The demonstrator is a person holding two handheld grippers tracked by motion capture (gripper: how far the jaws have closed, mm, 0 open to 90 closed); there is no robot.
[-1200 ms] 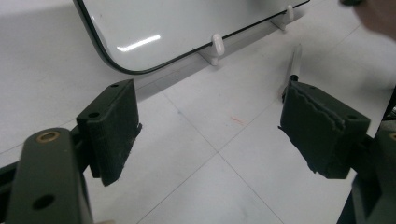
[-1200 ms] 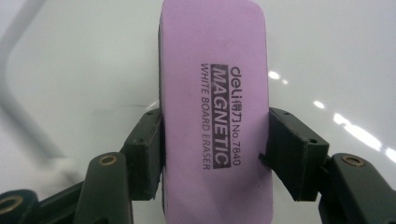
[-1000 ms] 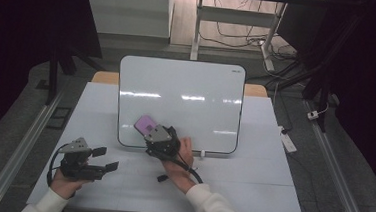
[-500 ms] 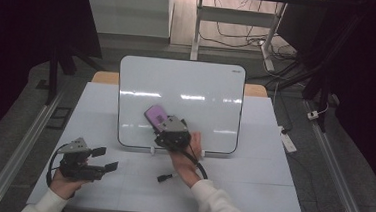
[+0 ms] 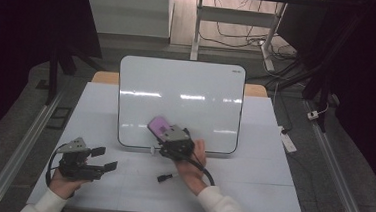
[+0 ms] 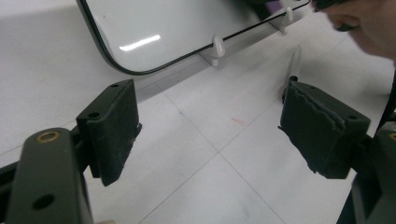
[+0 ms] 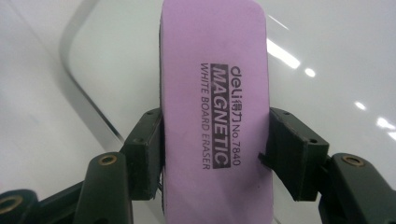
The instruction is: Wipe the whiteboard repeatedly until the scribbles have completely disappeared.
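A white whiteboard point(image 5: 181, 95) stands tilted on small feet at the table's middle. My right gripper point(image 5: 165, 132) is shut on a purple magnetic whiteboard eraser point(image 5: 159, 125), held against the board's lower middle. In the right gripper view the eraser point(image 7: 215, 107) fills the gap between both jaws, with the board point(image 7: 327, 51) behind it. My left gripper point(image 5: 101, 158) rests open near the table's front left, nothing between its jaws. In the left gripper view point(image 6: 210, 126) the board's lower corner point(image 6: 154, 32) lies ahead.
A black marker point(image 5: 165, 176) lies on the white table point(image 5: 250, 190) just left of the right hand. A power strip point(image 5: 288, 141) hangs off the table's right edge. Metal rails run along both sides of the table.
The right gripper has carried the eraser rightward along the lower part of the board. The left gripper has stayed put.
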